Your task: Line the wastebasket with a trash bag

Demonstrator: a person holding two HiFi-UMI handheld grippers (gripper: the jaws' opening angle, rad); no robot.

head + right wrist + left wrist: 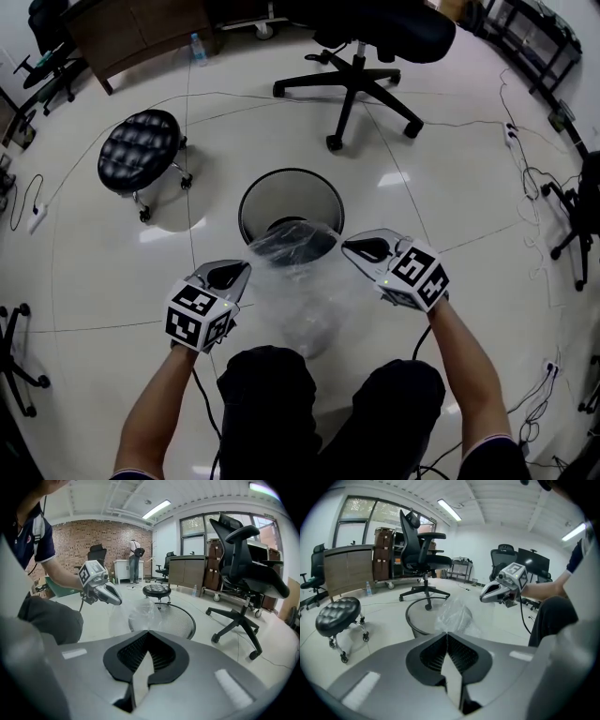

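L gripper [236,273] & R gripper [353,248] are each clamped on the clear trash bag [295,272] film, at its 9 & 3 o'clock edges. Bag hangs over the wastebasket [242,211], 6 o'clock side of rim. Best approach: spread mouth wider, centre over basket, lower w/o loosening either pinch.
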